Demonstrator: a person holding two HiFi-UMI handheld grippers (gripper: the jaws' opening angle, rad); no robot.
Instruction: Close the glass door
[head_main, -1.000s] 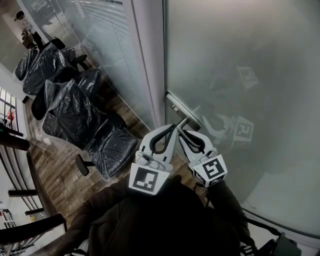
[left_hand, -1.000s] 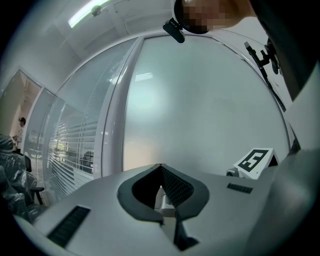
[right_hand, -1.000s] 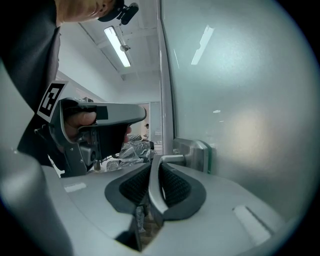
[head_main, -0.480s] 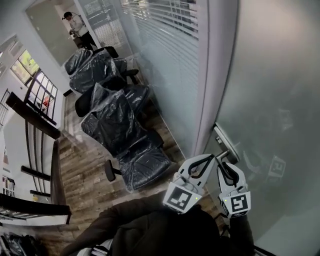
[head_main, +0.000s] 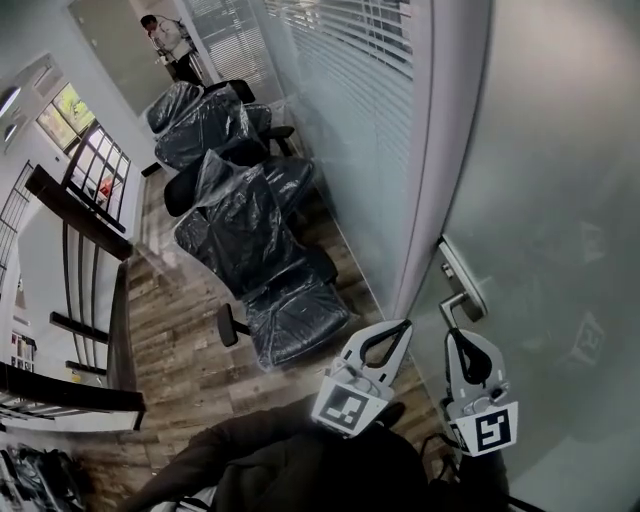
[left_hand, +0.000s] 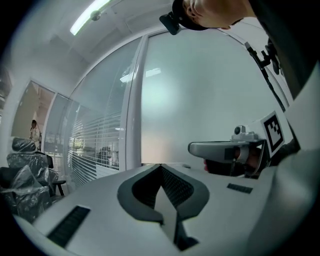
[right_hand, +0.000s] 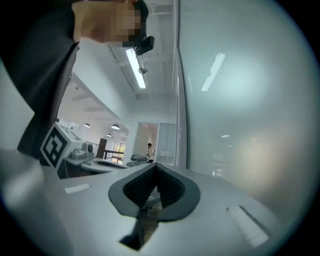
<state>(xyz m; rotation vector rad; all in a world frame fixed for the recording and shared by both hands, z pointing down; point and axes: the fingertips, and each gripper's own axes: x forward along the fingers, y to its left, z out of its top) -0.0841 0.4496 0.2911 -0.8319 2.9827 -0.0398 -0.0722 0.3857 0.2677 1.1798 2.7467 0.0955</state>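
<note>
Glass door (head_main: 560, 180): frosted pane, fills the right side of head view. Its edge runs alongside the pale frame post (head_main: 432, 150); can't tell whether it's fully seated.

Door handle (head_main: 461, 283): metal plate w/ lever, on the pane near the post edge, lower centre of view.

Left claw (head_main: 402, 325): tips pressed together, nothing between them, confirmed in left gripper view (left_hand: 161, 166). Sits just left of the handle, in front of the base of the post, apart from the glass.

Right claw (head_main: 456, 333): tips pressed together, empty, per right gripper view (right_hand: 156, 165). Tip points up at the lever from just below; contact can't be made out.

Marker cubes (head_main: 345, 410) at the near end of each gripper, over the person's dark sleeves (head_main: 300, 460).

Surroundings: glass wall w/ blinds (head_main: 340, 70) left of the post. Row of office chairs wrapped in plastic (head_main: 250, 250) along it, on wood floor (head_main: 170, 350). A person (head_main: 165, 35) stands at the far end, top left.
</note>
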